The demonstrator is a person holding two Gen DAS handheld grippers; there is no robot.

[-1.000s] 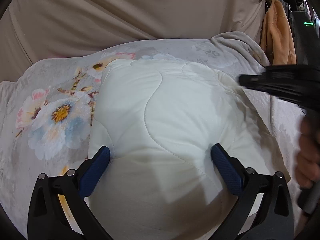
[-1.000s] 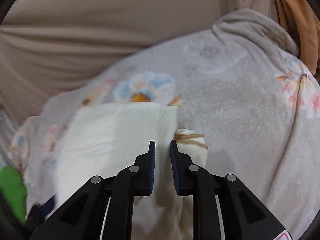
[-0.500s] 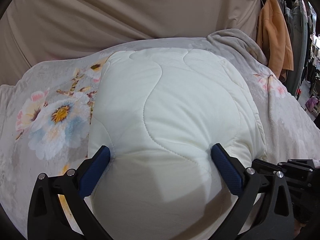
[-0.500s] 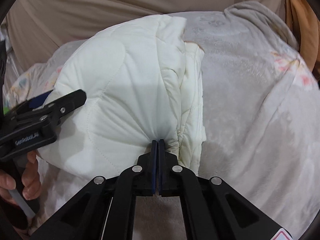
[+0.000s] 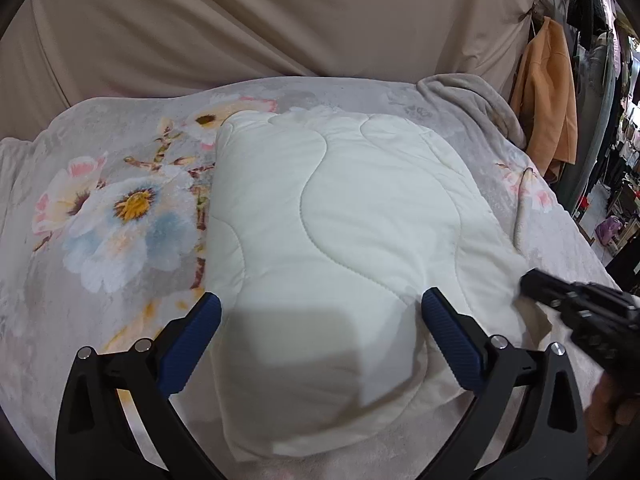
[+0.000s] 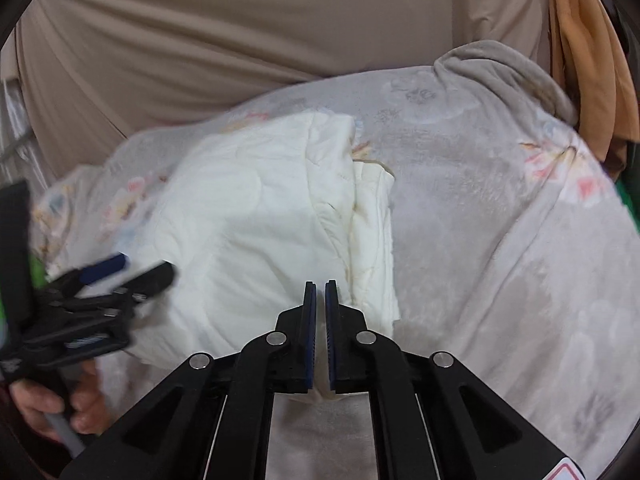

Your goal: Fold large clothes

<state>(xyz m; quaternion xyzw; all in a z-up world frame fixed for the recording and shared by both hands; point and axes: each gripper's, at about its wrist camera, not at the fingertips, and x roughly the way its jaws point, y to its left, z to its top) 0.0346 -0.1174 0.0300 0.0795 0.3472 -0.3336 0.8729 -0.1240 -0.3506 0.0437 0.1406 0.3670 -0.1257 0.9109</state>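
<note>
A white quilted garment [image 5: 340, 240] lies folded into a thick pad on the grey floral blanket [image 5: 120, 220]. My left gripper [image 5: 320, 320] is open wide, its blue pads [image 5: 196, 340] astride the near part of the pad, holding nothing. In the right wrist view the garment [image 6: 260, 232] lies ahead and to the left. My right gripper [image 6: 320, 304] stands at its near right corner with a narrow gap between the jaws; white cloth shows in that gap. The right gripper also shows at the right of the left wrist view [image 5: 580, 312]; the left gripper shows at the left of the right wrist view [image 6: 100, 292].
A beige curtain [image 5: 280, 20] hangs behind the bed. An orange garment [image 5: 548, 100] hangs at the far right. The blanket bunches into a ridge [image 6: 500, 68] at the far right corner. A cluttered room [image 5: 616, 200] lies past the bed's right edge.
The right gripper pinched the garment's corner, then its jaws parted slightly and the pad settled flat. The left gripper stayed open in place.
</note>
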